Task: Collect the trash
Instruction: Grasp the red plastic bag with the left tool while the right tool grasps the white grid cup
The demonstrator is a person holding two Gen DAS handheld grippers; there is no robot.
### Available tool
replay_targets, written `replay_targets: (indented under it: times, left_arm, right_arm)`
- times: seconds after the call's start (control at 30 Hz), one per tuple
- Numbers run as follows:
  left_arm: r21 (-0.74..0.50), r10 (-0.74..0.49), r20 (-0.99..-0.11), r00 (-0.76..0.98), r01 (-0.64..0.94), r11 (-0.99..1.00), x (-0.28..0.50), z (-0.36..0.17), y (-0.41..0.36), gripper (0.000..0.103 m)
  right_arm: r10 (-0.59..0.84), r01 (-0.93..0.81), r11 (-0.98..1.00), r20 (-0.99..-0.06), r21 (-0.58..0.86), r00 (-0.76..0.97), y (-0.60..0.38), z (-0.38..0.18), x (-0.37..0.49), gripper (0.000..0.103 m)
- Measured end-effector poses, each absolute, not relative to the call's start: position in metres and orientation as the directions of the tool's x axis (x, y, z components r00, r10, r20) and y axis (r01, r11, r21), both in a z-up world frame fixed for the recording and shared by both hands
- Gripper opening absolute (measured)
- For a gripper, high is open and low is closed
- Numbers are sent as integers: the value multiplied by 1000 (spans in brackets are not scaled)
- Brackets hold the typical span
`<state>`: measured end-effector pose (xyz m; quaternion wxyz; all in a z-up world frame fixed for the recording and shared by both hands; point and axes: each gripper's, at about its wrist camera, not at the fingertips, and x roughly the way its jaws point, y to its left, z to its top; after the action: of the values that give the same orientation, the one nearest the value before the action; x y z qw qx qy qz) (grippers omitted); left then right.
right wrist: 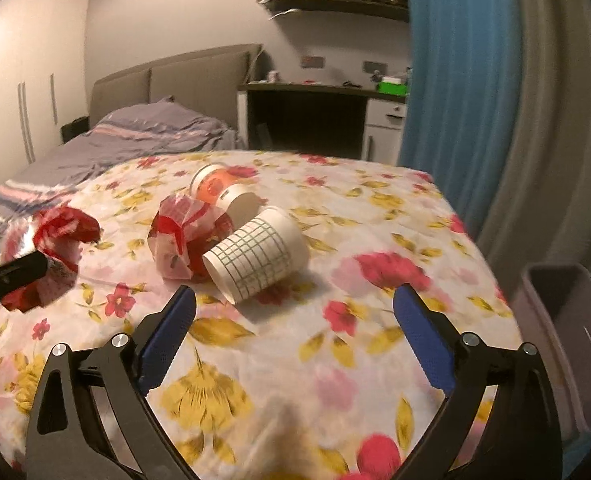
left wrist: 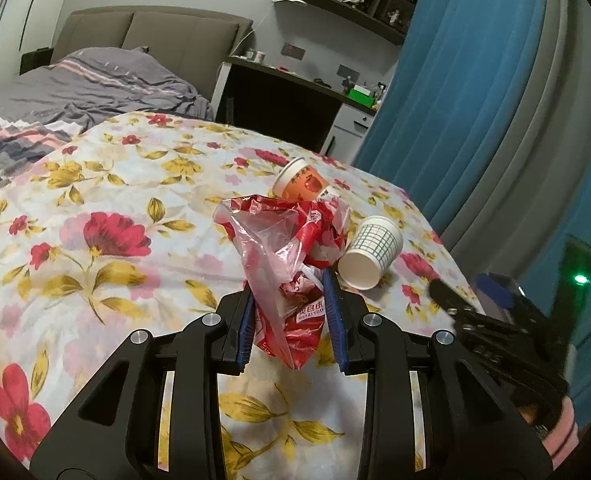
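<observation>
The left gripper point(left wrist: 291, 320) has its jaws clamped on a red wrapper point(left wrist: 295, 312), lifted for binning. Near the checked cup point(right wrist: 255, 256), the right gripper point(right wrist: 295, 328) hangs with jaws apart, probably to take it.

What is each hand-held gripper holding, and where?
Left hand-held gripper pinches the red plastic wrapper near its lower end. Right hand-held gripper holds nothing.

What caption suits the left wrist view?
Left gripper clamps a crumpled red-and-clear plastic bag above the floral tablecloth.
</observation>
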<state>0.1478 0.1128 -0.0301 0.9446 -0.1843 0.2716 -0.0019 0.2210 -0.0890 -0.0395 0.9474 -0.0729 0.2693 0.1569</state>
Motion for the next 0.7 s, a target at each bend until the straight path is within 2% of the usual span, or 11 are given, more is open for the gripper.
replay_targets:
  times: [0.3, 0.7]
  left_arm:
    - [-357, -108, -512, 852, -96, 929, 156, -32, 118, 30]
    - [-365, -108, -521, 847, -107, 925, 168, -35, 121, 30]
  right_arm:
    - [318, -464, 880, -596, -103, 737, -66, -59, 261, 97]
    - [382, -546, 837, -670, -41, 637, -55, -67, 304, 96]
